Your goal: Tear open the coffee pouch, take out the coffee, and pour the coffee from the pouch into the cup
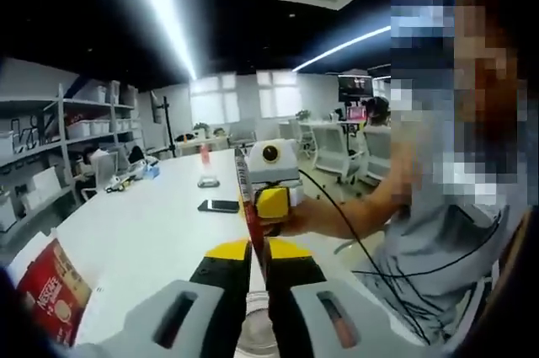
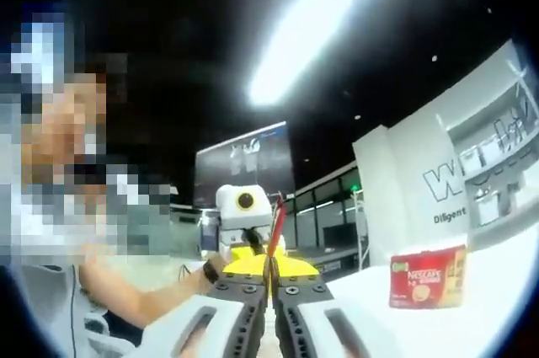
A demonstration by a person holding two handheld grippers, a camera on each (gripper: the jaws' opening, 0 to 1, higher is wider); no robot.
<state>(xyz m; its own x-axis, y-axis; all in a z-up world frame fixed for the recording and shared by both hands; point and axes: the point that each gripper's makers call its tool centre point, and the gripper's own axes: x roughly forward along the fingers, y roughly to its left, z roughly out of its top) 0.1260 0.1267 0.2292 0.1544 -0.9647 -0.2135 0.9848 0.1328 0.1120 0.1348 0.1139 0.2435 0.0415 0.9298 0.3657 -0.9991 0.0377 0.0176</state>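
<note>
A thin red coffee stick pouch [image 1: 249,198] stands upright between both grippers. My left gripper [image 1: 259,250], yellow-tipped, is shut on its lower part. From the right, the right gripper [image 1: 271,204] is closed on the pouch higher up, held by a person's hand. Low between my left jaws shows the rim of a clear cup [image 1: 257,337], under the pouch. In the right gripper view, my right gripper [image 2: 269,268] is shut on the red pouch [image 2: 276,227], whose top sticks up past the jaws. The left gripper [image 2: 245,248] faces it just behind.
A red Nescafe box [image 1: 52,297] lies on the white table [image 1: 152,232] at the lower left and also stands at the right [image 2: 428,278]. A phone [image 1: 219,205] lies mid-table. The person sits close on the right; shelves line the left wall.
</note>
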